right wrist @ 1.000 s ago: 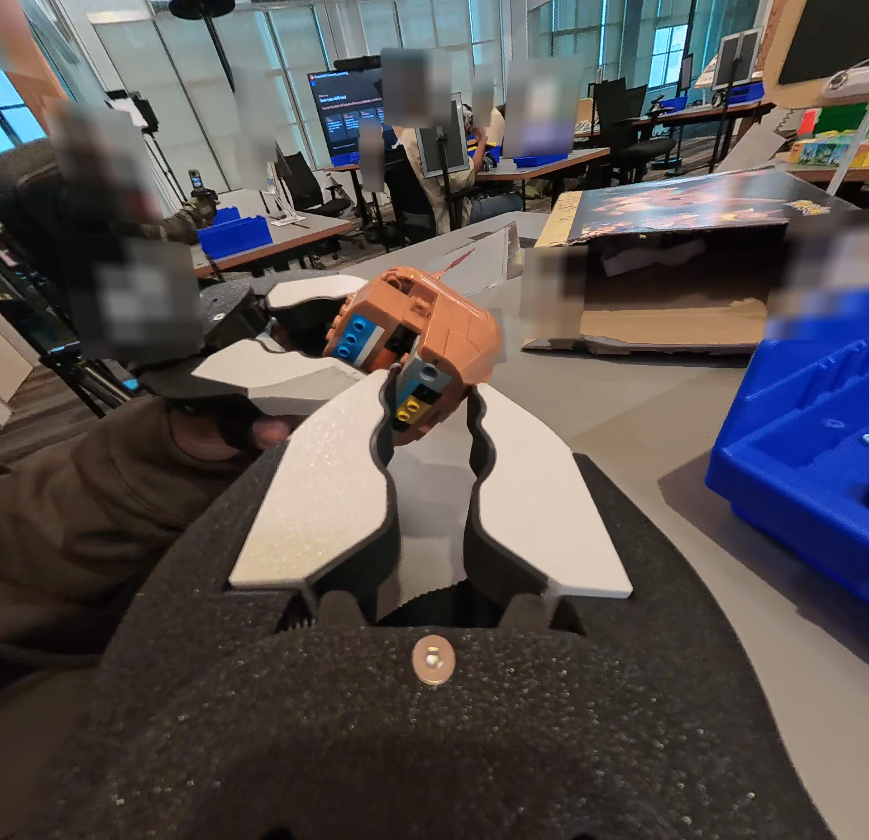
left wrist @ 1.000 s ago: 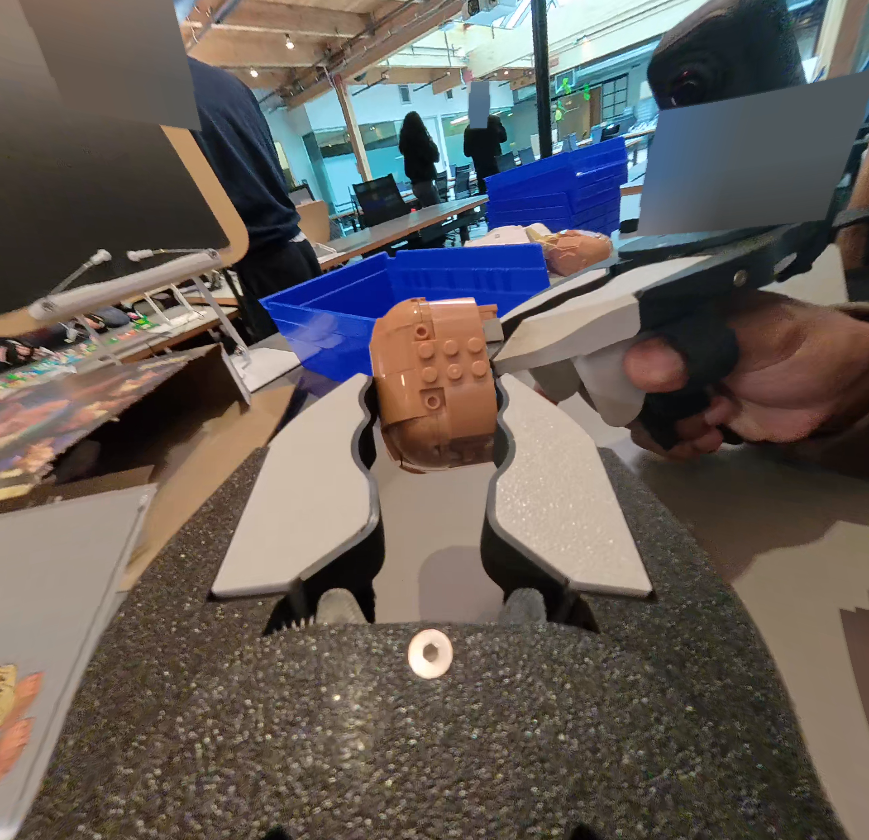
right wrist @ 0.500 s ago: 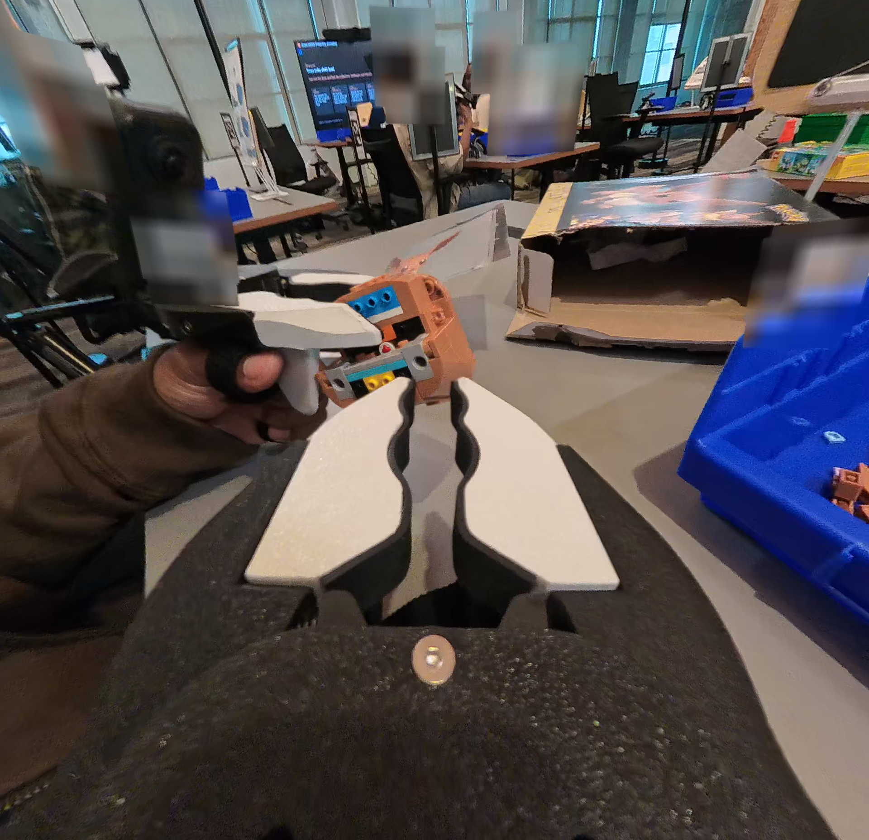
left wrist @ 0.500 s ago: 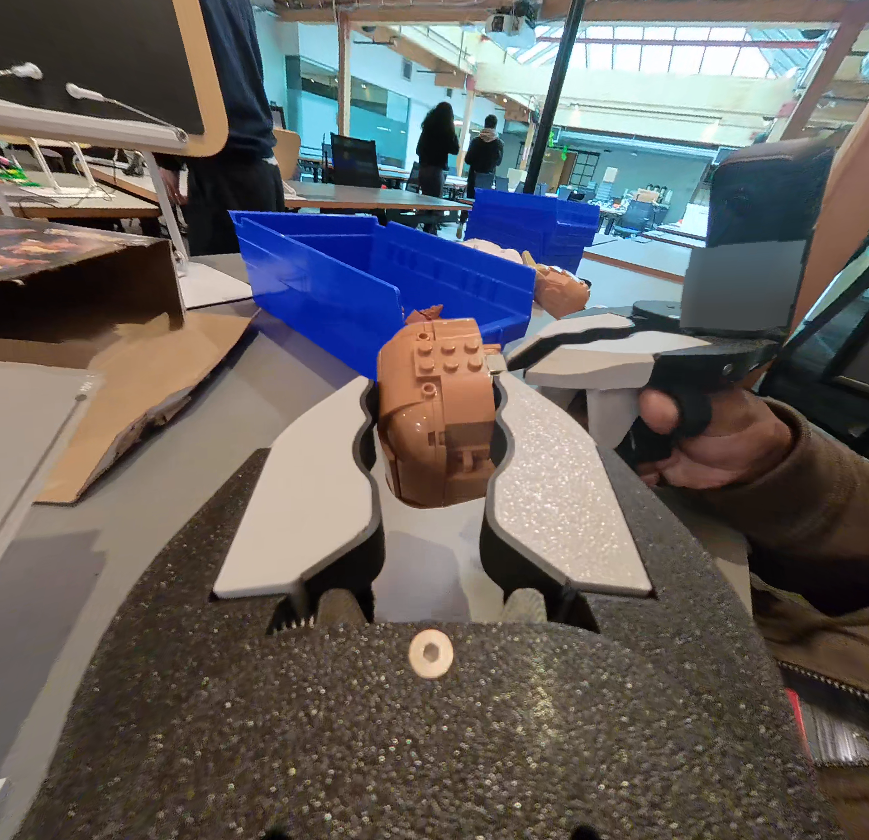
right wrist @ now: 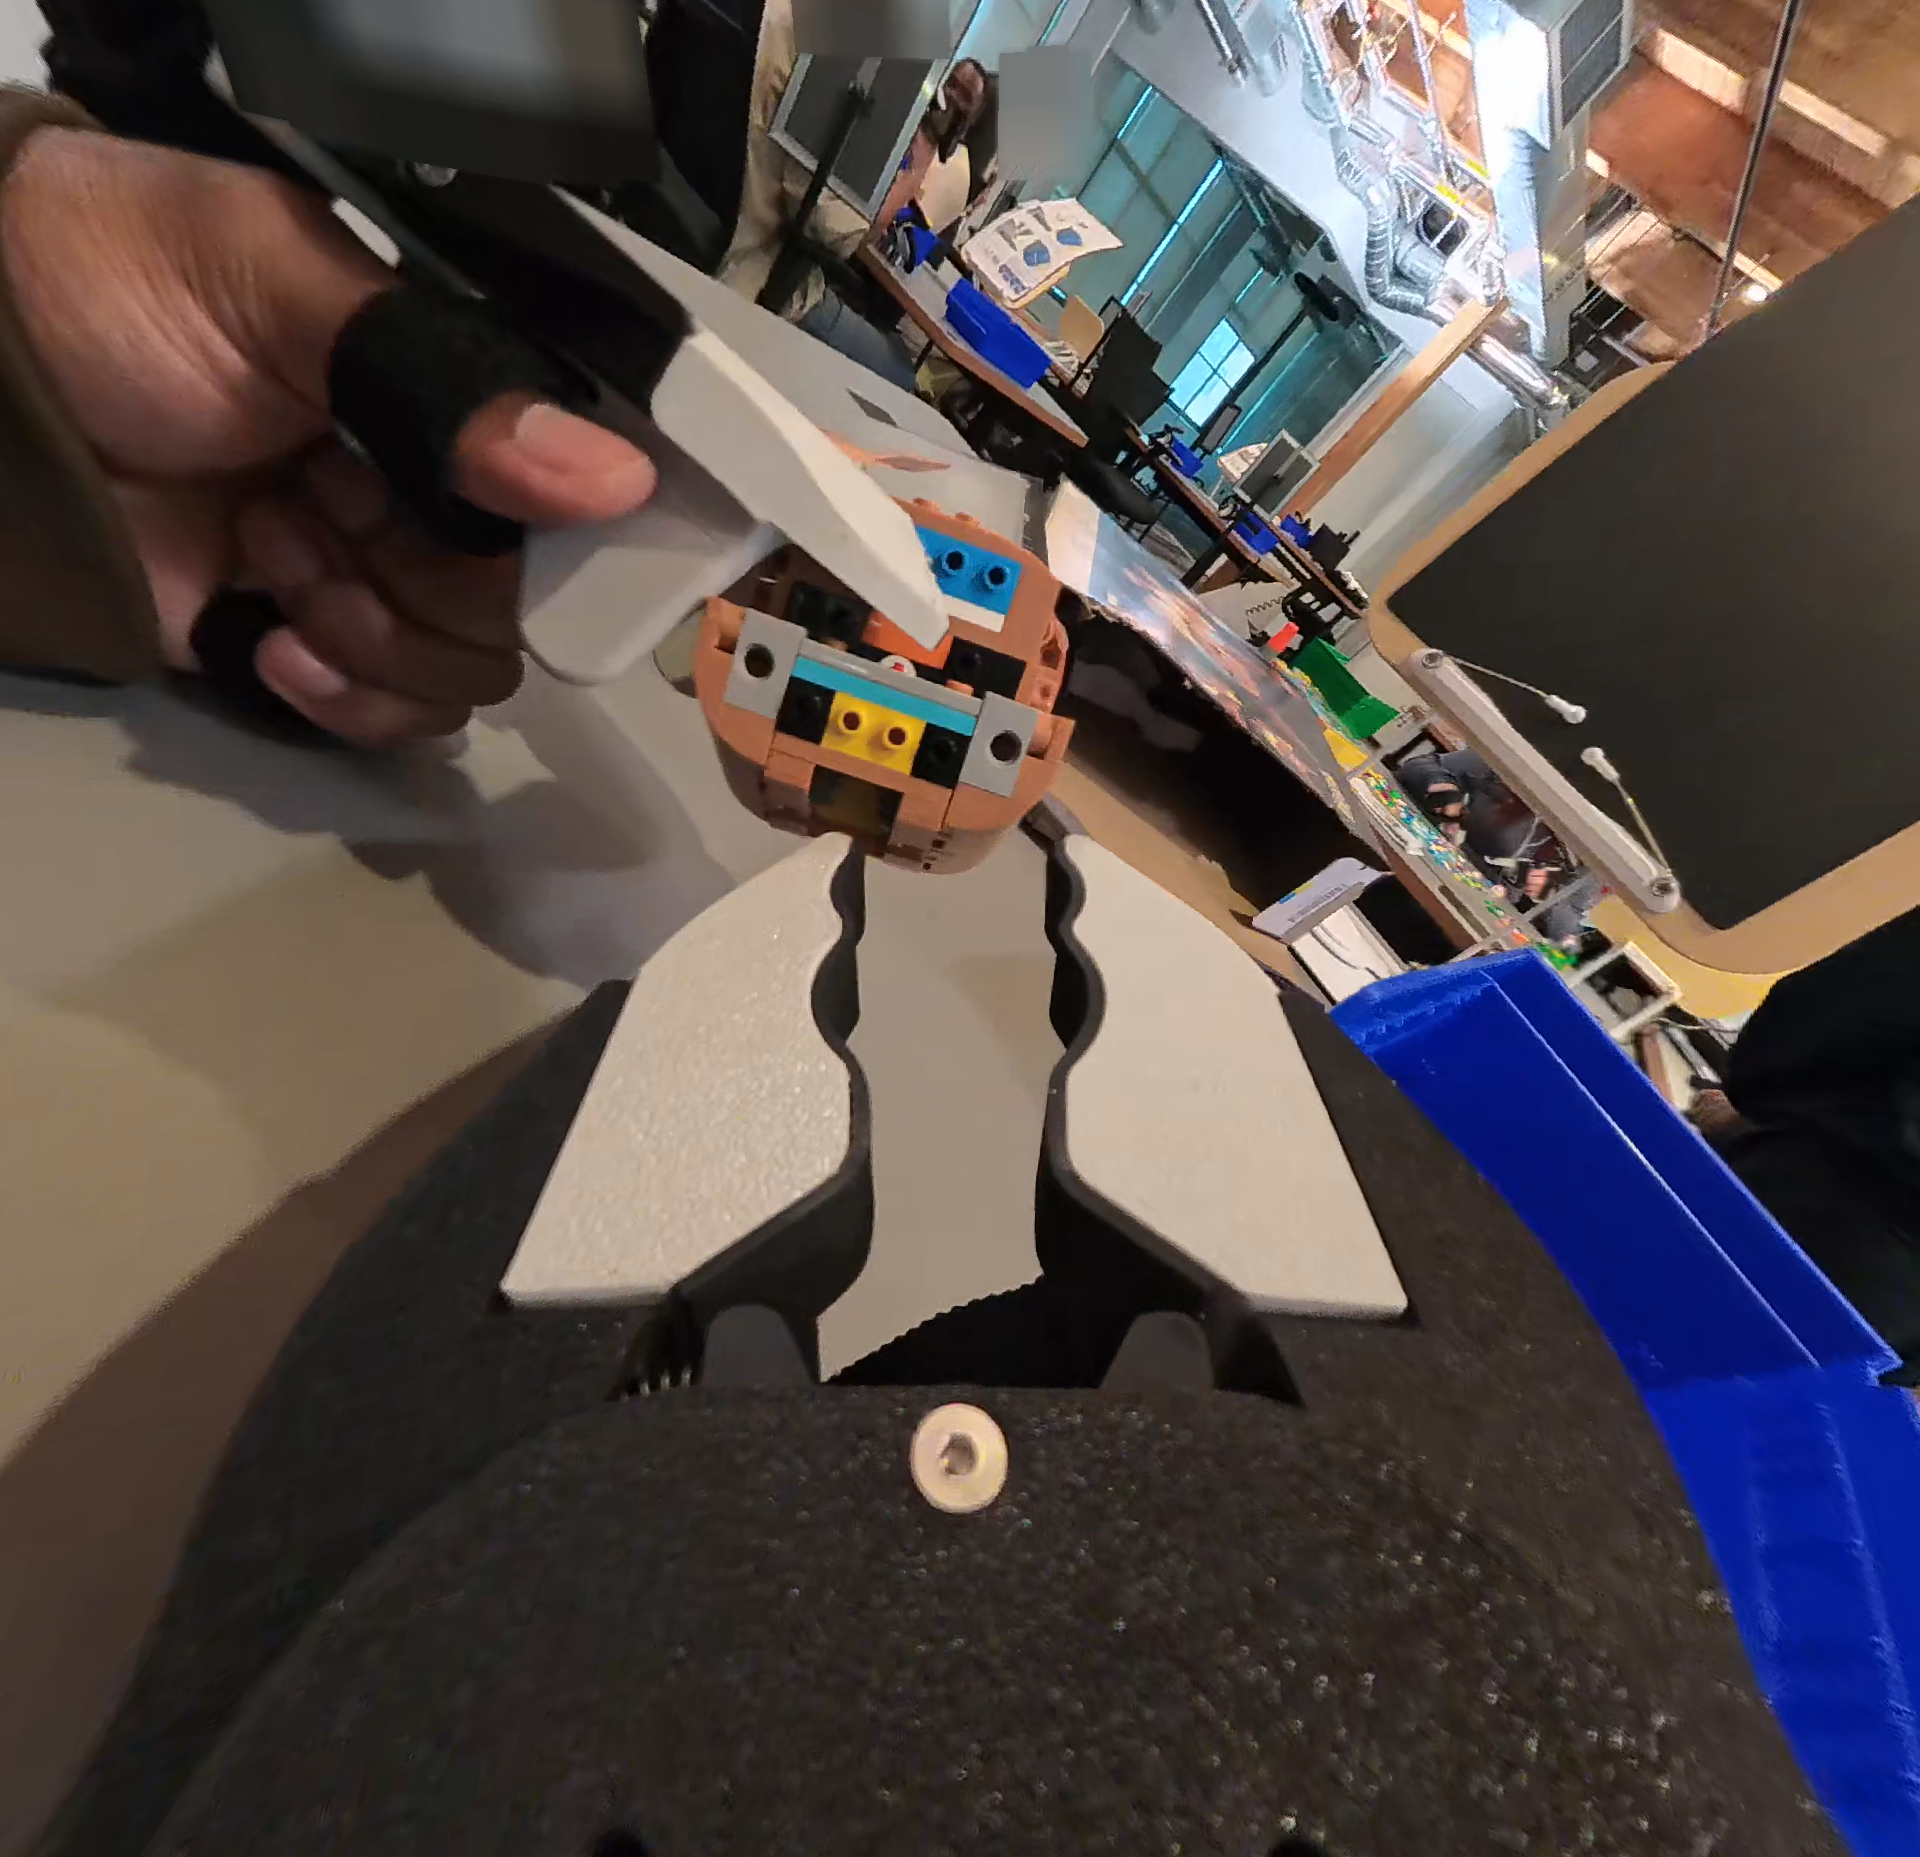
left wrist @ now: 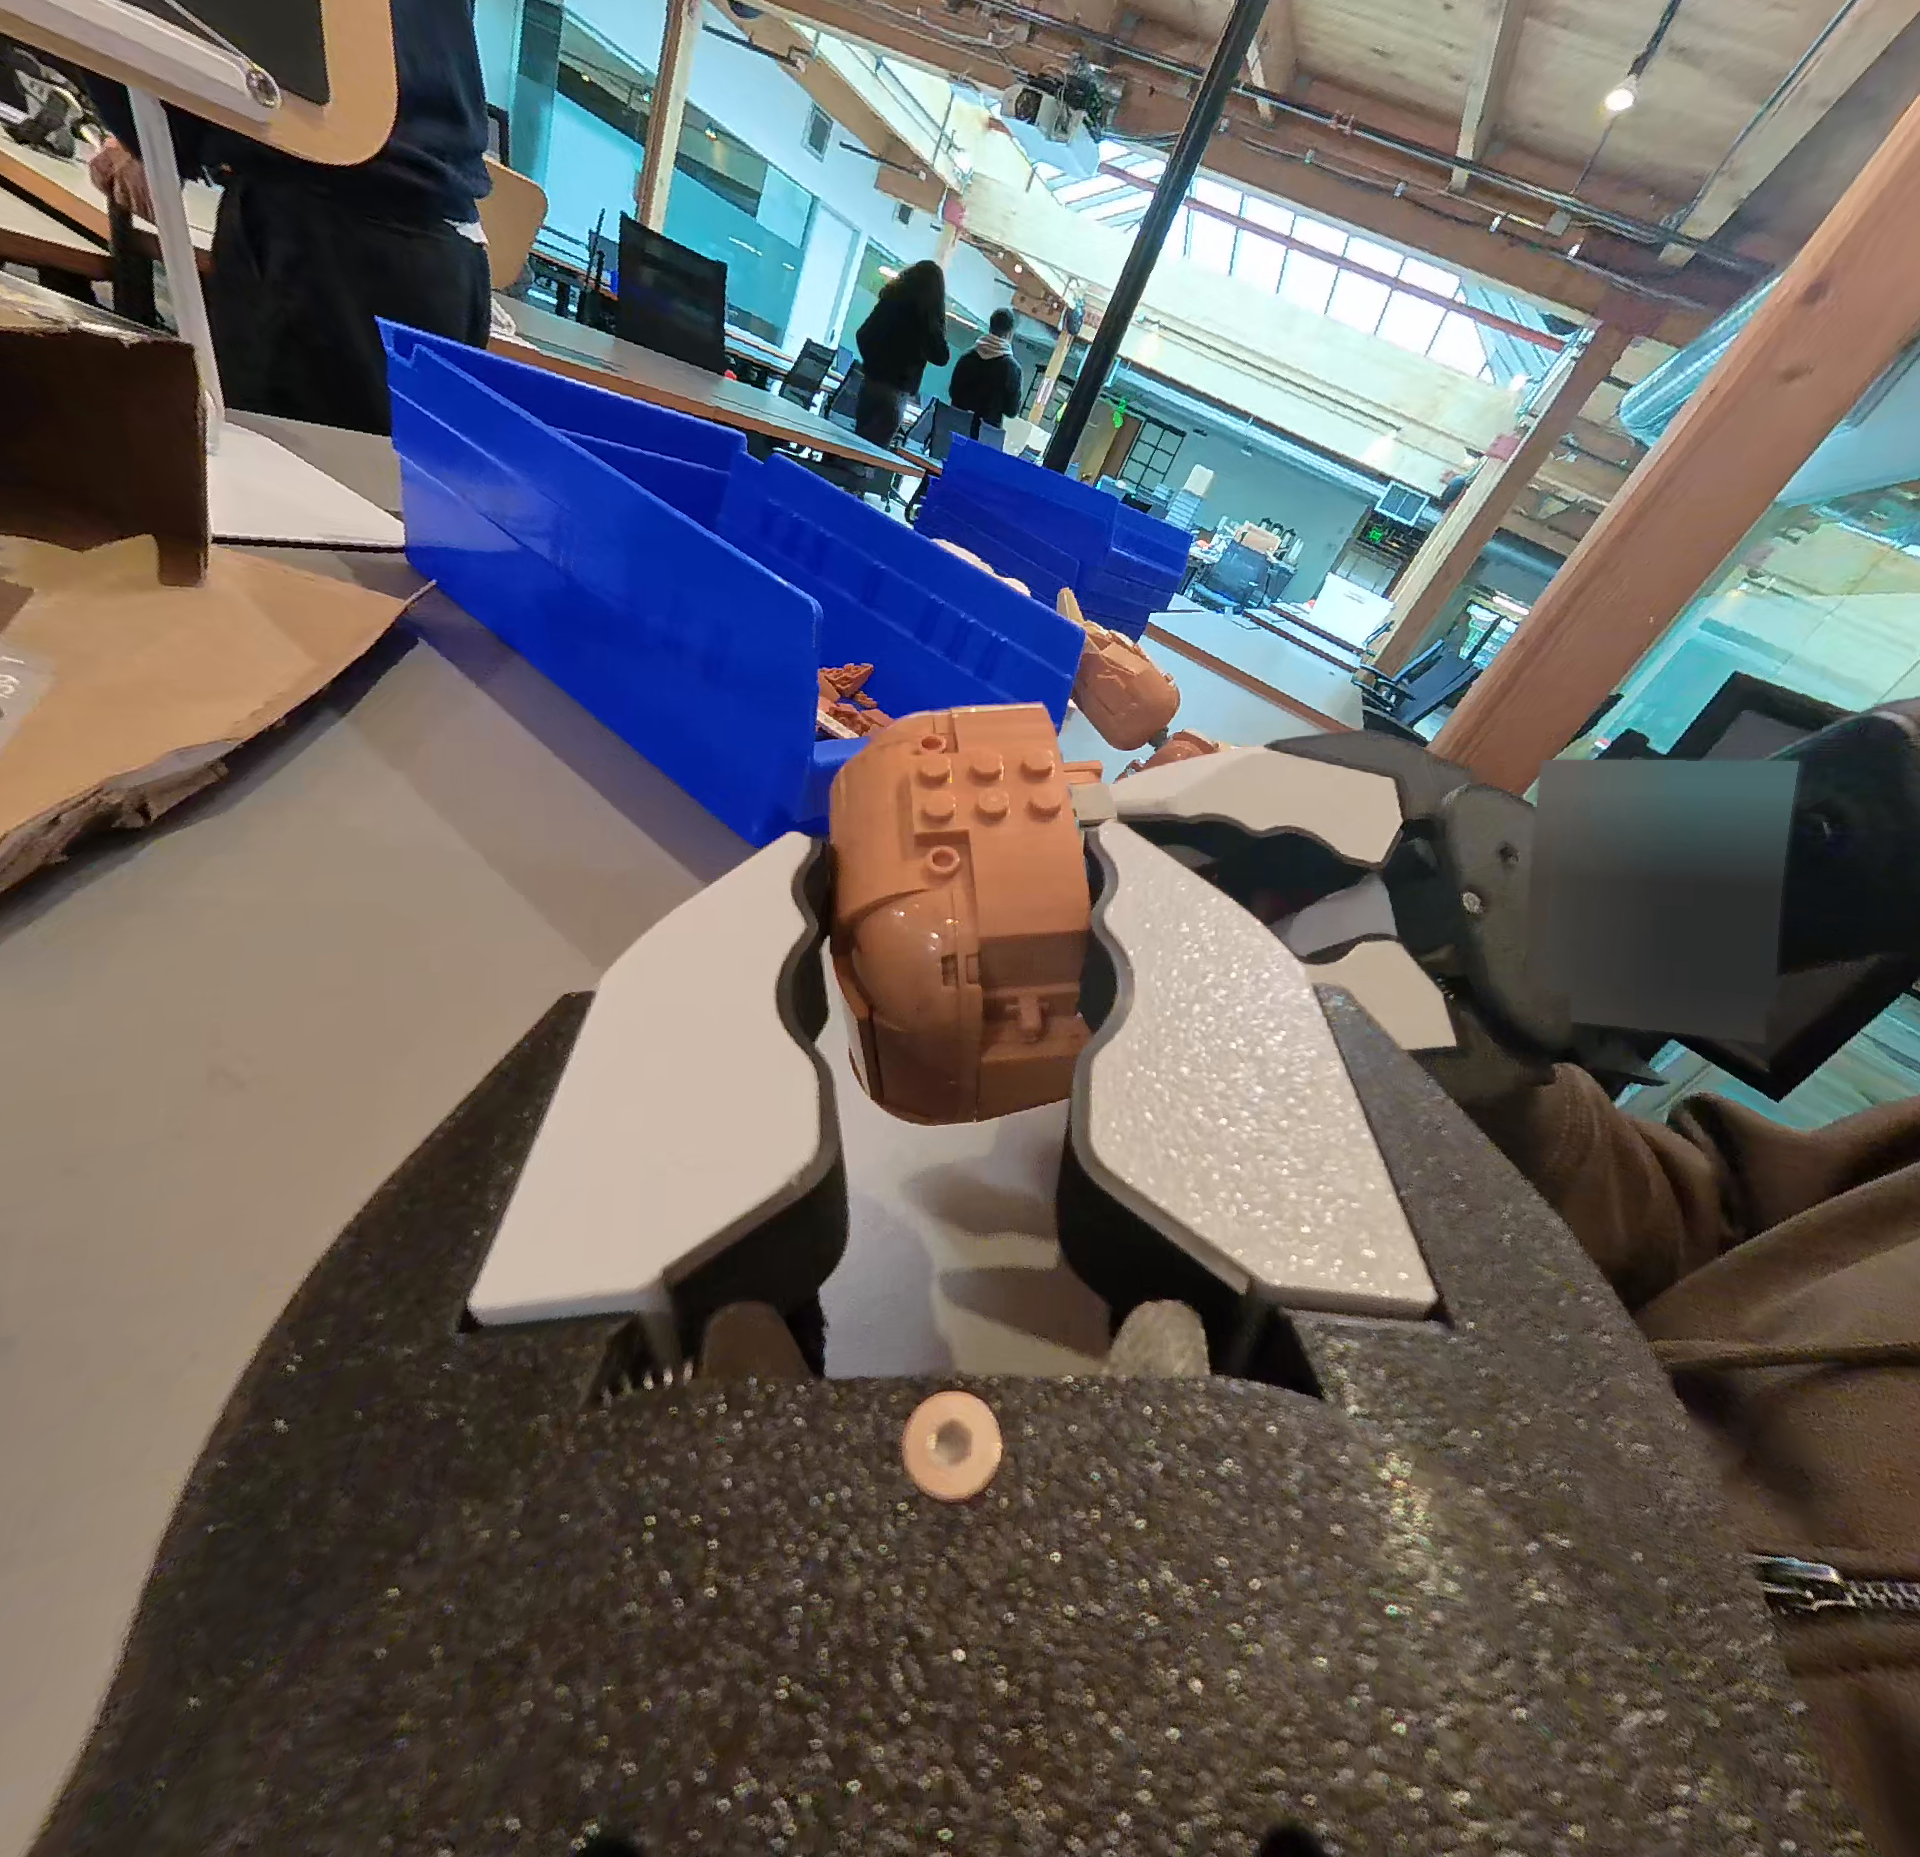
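Observation:
My left gripper (left wrist: 951, 851) is shut on a rounded brown brick model (left wrist: 956, 914) and holds it above the grey table (left wrist: 312, 924). In the right wrist view the model (right wrist: 883, 706) shows its open side, with blue, yellow, black and grey bricks; the left gripper's fingers (right wrist: 790, 457) clamp it from the upper left. My right gripper (right wrist: 951, 862) is open, its tips at the model's lower edge with nothing clamped between them. In the left wrist view the right gripper (left wrist: 1174, 831) reaches in from the right, one tip against the model's upper right corner.
A long blue bin (left wrist: 623, 602) with loose brown bricks (left wrist: 847, 690) stands just beyond the model; its edge shows in the right wrist view (right wrist: 1662, 1184). A second brown model (left wrist: 1122, 680) and stacked blue bins (left wrist: 1049, 529) lie behind. An open cardboard box (left wrist: 104, 436) is at left. One gripper's finger ends stand about 4 centimetres off the other's.
The right gripper let go of the model's grey piece, drew back, opened wider and rolled sideways; its tips now sit at the model's lower edge. The left gripper kept its hold.

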Available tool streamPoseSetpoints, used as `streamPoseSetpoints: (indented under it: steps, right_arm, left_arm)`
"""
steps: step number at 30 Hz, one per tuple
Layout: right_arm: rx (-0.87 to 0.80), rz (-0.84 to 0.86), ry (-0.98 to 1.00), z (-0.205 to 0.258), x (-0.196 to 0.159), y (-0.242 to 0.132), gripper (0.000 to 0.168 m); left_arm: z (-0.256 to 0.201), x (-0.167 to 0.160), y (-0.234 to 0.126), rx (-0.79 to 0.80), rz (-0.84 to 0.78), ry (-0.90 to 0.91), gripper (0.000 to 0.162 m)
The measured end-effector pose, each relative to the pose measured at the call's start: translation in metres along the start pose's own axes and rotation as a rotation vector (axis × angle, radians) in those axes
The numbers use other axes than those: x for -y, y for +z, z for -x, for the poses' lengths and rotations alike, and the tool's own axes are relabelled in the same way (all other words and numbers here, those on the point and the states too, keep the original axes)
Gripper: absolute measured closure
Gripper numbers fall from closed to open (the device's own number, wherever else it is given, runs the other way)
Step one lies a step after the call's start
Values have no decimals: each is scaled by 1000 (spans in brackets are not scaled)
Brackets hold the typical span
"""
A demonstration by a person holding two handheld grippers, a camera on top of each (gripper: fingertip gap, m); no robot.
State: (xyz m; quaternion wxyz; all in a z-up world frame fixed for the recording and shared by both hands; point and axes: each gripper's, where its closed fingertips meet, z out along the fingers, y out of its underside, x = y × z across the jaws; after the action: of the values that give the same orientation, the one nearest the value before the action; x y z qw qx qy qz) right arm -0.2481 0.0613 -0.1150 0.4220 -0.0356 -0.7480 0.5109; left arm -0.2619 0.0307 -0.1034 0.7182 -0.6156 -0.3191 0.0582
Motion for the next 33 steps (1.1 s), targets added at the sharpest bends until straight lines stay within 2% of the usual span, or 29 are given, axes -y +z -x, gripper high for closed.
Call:
streamPoseSetpoints:
  steps: [4,11,16,22,26,33]
  right_arm:
    - [58,-53,122,-1,5,-6,135]
    - [295,-217,490,-1,28,-28,135]
    - [396,-184,544,13,31,-31,130]
    - [552,-161,798,18,38,-36,134]
    - [629,-124,912,20,34,-34,140]
    - [675,-28,958,30,15,-28,144]
  left_arm:
    - [-10,5,-2,-25,-18,102,116]
    - [-35,11,-9,-42,-58,513,116]
    - [-53,12,-15,-73,-98,742,116]
    - [-68,6,-20,-54,-127,1054,116]
    - [-71,-1,-22,-62,-117,1170,116]
    - [-63,-18,-19,-75,-21,1242,116]
